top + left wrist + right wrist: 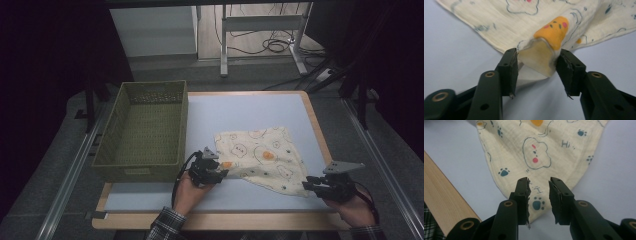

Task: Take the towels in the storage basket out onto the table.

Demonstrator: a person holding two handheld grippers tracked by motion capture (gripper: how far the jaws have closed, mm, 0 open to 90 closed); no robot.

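High view: cream cloth with cartoon prints lies on the pale blue surface, right of centre, spread out roughly flat with a few creases. Olive basket sits at the left edge of the surface, well apart from the cloth's main body. Left gripper is at the cloth's near-left corner, held by the left hand, plaid sleeve visible at the bottom. Right gripper is at the cloth's near-right corner, right hand behind it, grey plate on top. Wooden rim frames the surface. Left gripper view: jaws apart, a raised folded hump of cloth with an orange print sits between them; the cloth edge looks to touch both pads but is not squeezed flat, so loose rather than clamped. The rest of the cloth spreads out beyond it on the surface. Right gripper view: jaws apart, straddling the pointed corner of the cloth, which lies flat on the surface beneath them; paw print and lettering visible in the gap, pads not pressing on the fabric. Wooden rim runs along the lower left, plaid sleeve in the corner.
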